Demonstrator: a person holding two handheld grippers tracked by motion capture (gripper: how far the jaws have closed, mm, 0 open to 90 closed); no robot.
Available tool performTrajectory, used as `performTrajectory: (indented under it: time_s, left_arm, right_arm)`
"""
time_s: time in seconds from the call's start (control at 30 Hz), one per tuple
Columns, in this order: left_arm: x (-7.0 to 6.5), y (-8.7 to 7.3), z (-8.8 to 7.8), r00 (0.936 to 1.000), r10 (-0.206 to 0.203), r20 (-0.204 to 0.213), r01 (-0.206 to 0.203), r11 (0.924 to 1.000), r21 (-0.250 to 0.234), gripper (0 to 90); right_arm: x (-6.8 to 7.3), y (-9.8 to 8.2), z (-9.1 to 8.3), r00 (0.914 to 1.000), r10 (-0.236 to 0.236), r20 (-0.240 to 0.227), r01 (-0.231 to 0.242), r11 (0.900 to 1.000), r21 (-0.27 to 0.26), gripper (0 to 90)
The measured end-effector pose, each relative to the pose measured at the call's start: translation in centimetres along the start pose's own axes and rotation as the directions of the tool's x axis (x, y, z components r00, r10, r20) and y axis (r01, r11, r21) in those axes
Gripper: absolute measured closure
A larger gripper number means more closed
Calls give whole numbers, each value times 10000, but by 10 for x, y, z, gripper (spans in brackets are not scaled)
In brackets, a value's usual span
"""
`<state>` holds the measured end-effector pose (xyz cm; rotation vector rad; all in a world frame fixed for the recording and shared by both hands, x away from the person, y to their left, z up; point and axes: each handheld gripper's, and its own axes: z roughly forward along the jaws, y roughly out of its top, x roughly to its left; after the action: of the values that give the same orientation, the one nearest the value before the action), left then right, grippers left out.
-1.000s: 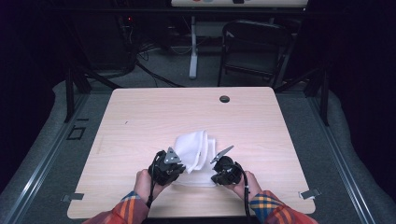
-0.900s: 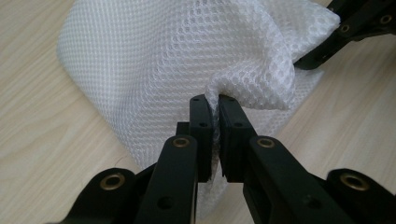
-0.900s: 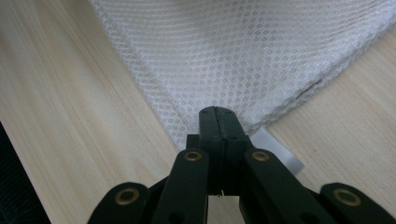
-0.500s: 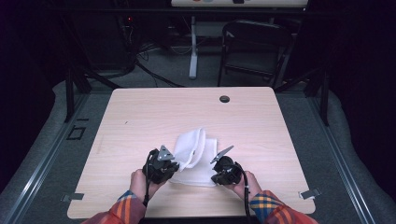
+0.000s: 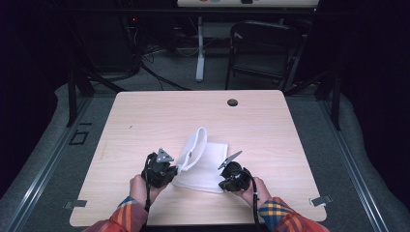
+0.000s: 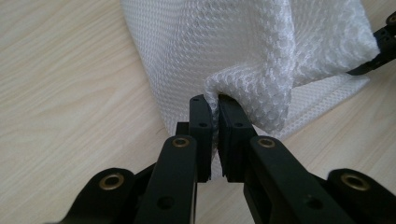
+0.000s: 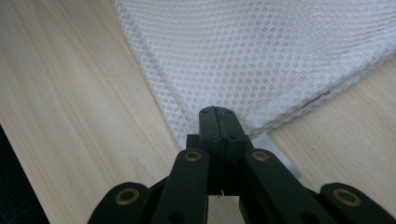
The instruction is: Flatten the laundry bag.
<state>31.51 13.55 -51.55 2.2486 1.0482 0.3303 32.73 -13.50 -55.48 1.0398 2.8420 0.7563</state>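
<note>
Both grippers are closed on the same white mesh cloth (image 5: 200,162), one at each near corner, which looks like the hold a person takes to fold or spread a piece of fabric.

Going from largest to smallest: the wooden table (image 5: 145,121) is bare apart from the cloth, which lies toward the near edge, between the two hands. Most of it rests flat on the wood, giving the fabric a surface to be folded against.

The left side of the cloth is raised and curls over in a loop, because the left gripper (image 5: 167,166) has lifted its corner off the table. In the left gripper view its jaws stand nearly together with a bunched fold of mesh (image 6: 243,88) pinched between them, and the cloth hangs in a drape from that point.

The right gripper (image 5: 227,171) stays low. In the right gripper view its jaws are pressed together on the thin edge of the cloth (image 7: 243,60), which lies flat there; I judge it serves as an anchor so the sheet does not slide while the other side is carried.
</note>
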Motion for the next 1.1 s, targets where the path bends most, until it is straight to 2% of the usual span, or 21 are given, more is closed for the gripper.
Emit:
performTrajectory:
  time_s: [0.47, 0.63, 0.9, 1.1]
  left_arm:
    - [17, -6, 4, 9961, -781, -408, 798, 9958, 438, 867]
    - [20, -8, 5, 9953, -873, -409, 899, 9937, 665, 873]
    - [16, -9, 8, 9973, -672, -289, 697, 9927, 986, 876]
    - [21, -11, 8, 9950, -921, -380, 955, 9905, 985, 873]
  right_arm:
    - [-1, -1, 0, 10000, 83, 10, -83, 10000, -39, 900]
    - [-3, -1, -1, 9999, 65, 77, -65, 10000, 32, 900]
    - [-5, -2, -3, 9998, 118, 171, -118, 9999, 33, 900]
    - [-7, -2, -4, 9997, 86, 250, -88, 9999, 83, 900]
